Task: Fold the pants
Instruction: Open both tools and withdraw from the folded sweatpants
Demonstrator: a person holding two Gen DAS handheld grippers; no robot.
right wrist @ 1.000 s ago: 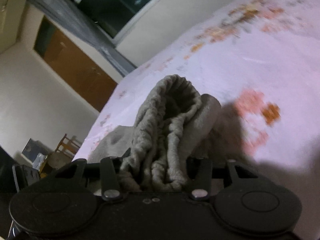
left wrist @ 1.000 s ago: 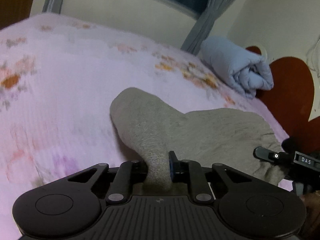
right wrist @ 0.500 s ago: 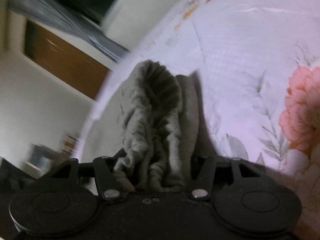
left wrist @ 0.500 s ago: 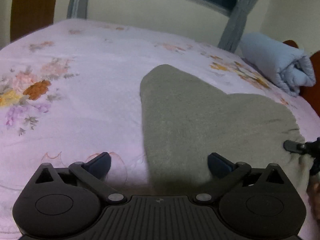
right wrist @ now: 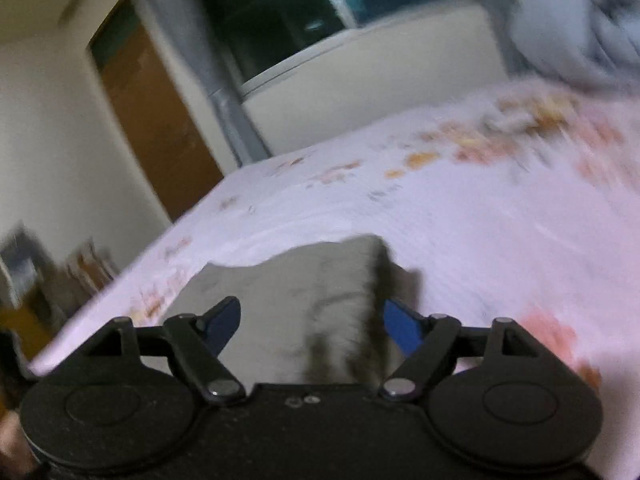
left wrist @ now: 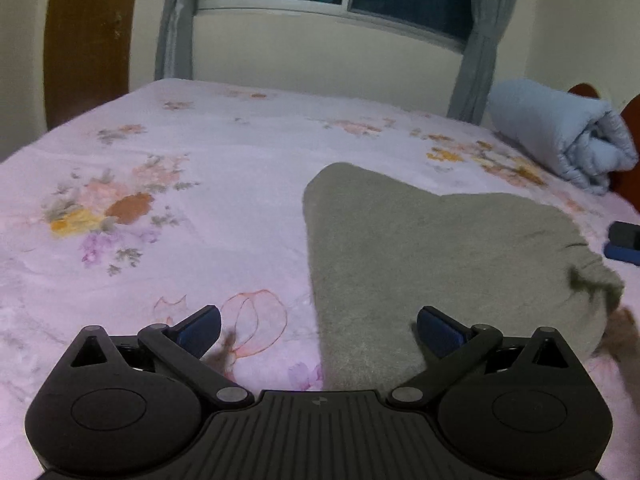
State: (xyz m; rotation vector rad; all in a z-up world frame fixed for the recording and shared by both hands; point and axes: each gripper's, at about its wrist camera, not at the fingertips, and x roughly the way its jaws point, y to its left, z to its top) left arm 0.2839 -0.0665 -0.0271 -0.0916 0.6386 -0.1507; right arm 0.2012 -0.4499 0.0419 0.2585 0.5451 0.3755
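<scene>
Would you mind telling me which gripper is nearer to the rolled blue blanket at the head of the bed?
Right. The right gripper lies beyond the grey pants, toward the blue blanket; the left gripper sits at the pants' near edge.

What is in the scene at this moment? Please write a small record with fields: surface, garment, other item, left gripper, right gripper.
surface: bed with pink floral sheet
garment: grey pants, lying folded on the sheet
other item: rolled light blue blanket at the far right of the bed
left gripper: jaws wide open, holding nothing, edge of pants between them
right gripper: jaws have just been opening; pants between them, pads not pressing
</scene>
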